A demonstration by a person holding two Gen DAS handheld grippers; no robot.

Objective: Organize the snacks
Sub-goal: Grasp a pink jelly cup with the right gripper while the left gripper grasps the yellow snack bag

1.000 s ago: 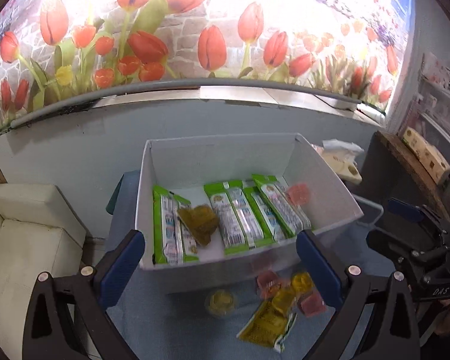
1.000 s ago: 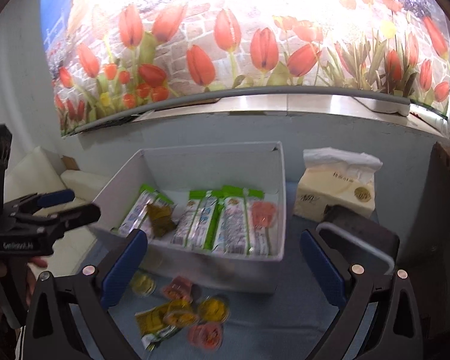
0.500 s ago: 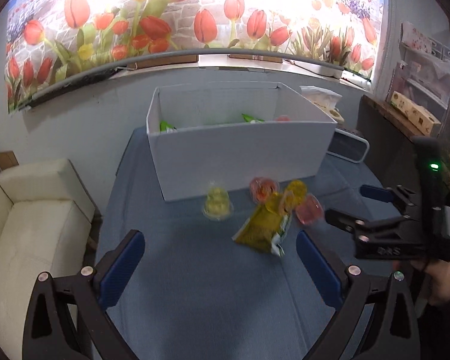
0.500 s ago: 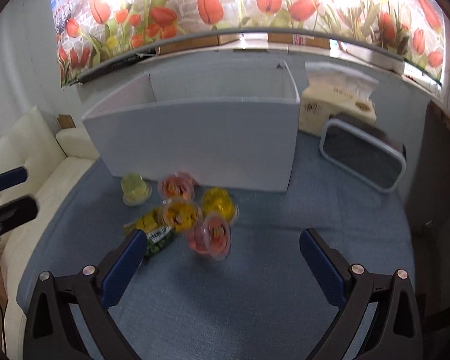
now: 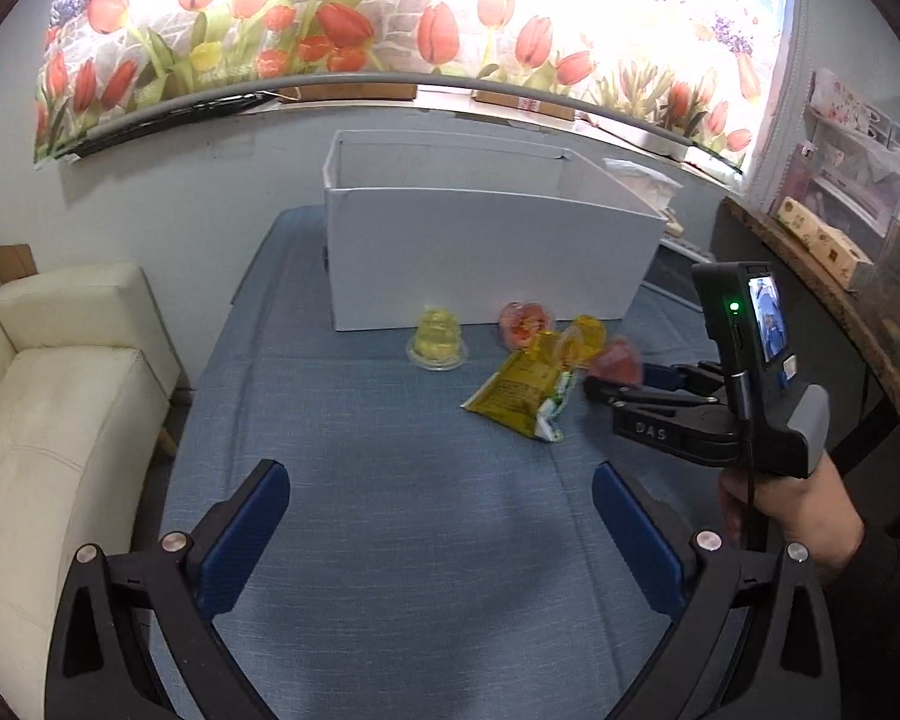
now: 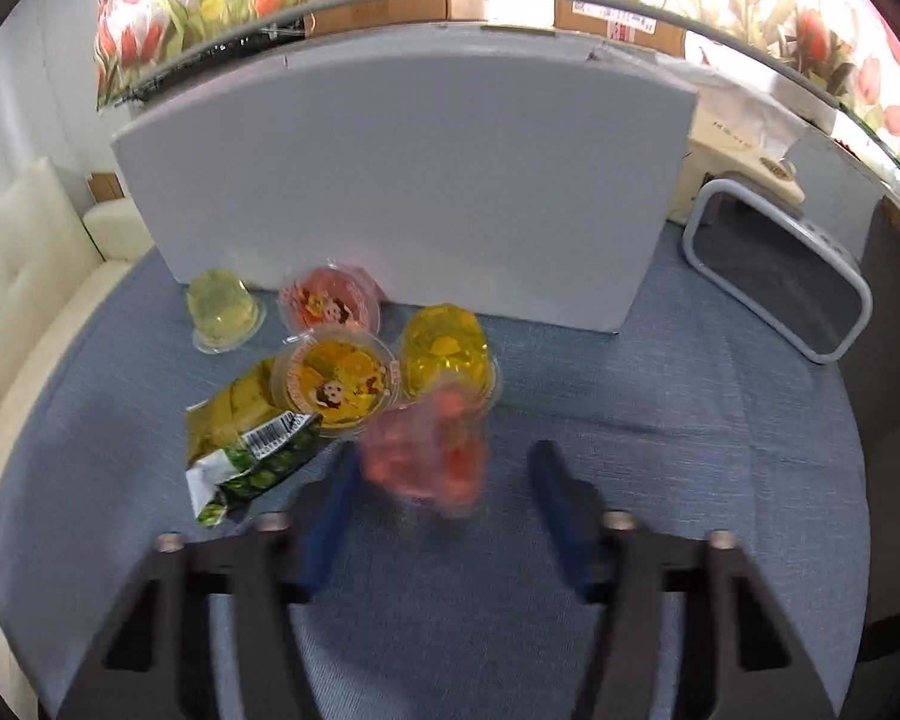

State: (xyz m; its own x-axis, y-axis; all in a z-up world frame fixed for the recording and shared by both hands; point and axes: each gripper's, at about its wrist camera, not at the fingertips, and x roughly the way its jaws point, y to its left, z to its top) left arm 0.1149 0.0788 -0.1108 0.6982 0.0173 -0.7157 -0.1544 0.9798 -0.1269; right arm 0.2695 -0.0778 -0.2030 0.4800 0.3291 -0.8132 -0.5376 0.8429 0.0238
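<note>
A white box (image 5: 486,252) stands at the back of the blue table; it also shows in the right wrist view (image 6: 402,180). In front of it lie several jelly cups and a yellow-green snack bag (image 6: 252,432). My right gripper (image 6: 444,474) is open, its fingers either side of a blurred red jelly cup (image 6: 429,453); it also shows in the left wrist view (image 5: 615,375) by that cup (image 5: 615,360). A pale green cup (image 6: 219,312), a pink-lidded cup (image 6: 330,303) and two yellow cups (image 6: 336,384) lie behind. My left gripper (image 5: 441,516) is open and empty over bare cloth.
A cream sofa (image 5: 48,420) stands left of the table. A grey-framed mirror (image 6: 777,282) and a tissue pack (image 6: 744,150) lie at the right of the box. A wooden shelf (image 5: 822,276) runs along the right.
Both grippers have dropped from above the box down to table level. My right gripper has moved forward and narrowed around the red jelly cup.
</note>
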